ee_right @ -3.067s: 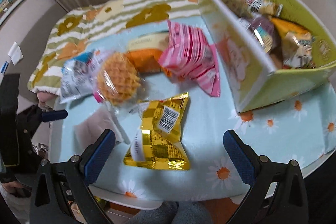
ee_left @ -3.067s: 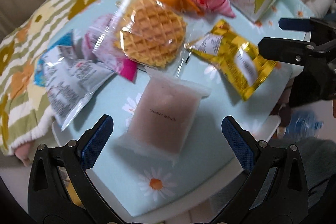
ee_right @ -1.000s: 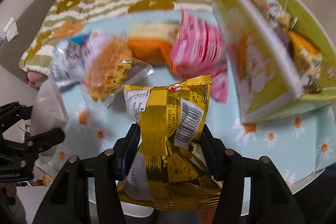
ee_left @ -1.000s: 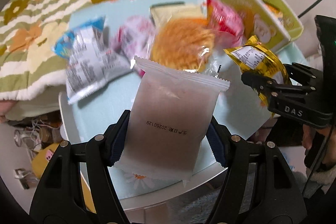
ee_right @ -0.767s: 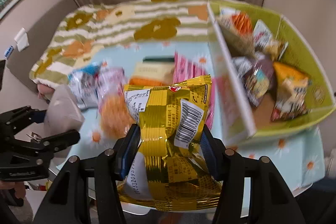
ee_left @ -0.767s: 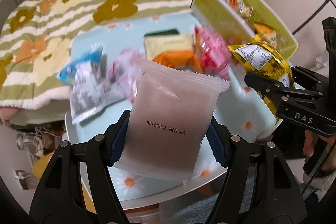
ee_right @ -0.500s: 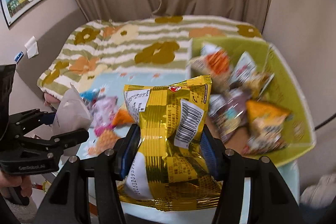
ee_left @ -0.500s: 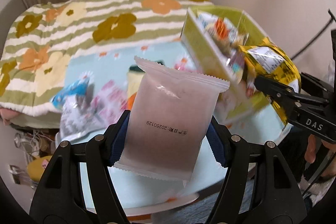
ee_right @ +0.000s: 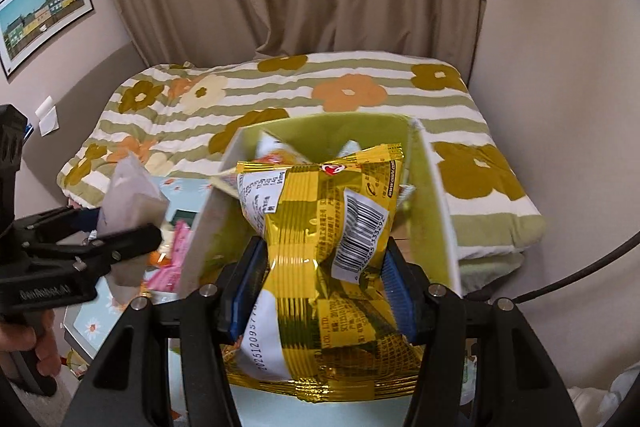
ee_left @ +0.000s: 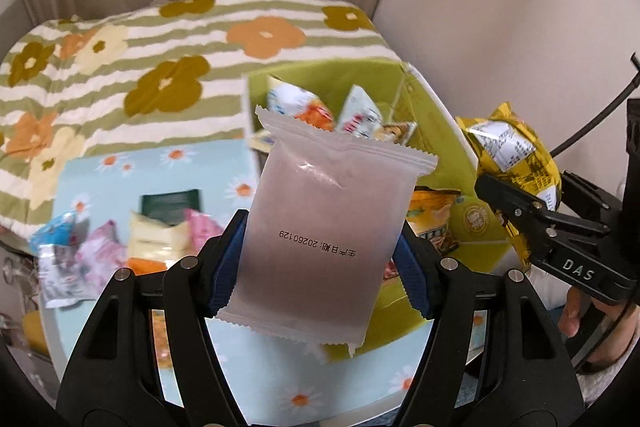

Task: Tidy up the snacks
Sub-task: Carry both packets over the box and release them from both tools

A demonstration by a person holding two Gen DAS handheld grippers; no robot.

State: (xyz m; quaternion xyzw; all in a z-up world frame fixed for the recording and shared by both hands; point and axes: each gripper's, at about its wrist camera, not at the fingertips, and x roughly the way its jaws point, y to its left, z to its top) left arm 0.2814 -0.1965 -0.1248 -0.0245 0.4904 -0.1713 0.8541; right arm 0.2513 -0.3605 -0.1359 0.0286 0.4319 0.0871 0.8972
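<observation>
Both packets were lying flat on the bench a few seconds ago; now they are up in the air over the green box, so dropping them in looks like the next step. The left tongs are clamped on the pale frosted packet, which is flat, smooth and has zigzag ends. The right tongs are clamped on the gold packet, shiny, crinkly and squeezed in at the middle. The box is stiff card and already has several puffy packets inside. 5 or so loose packets still lie on the daisy cloth of the bench.
</observation>
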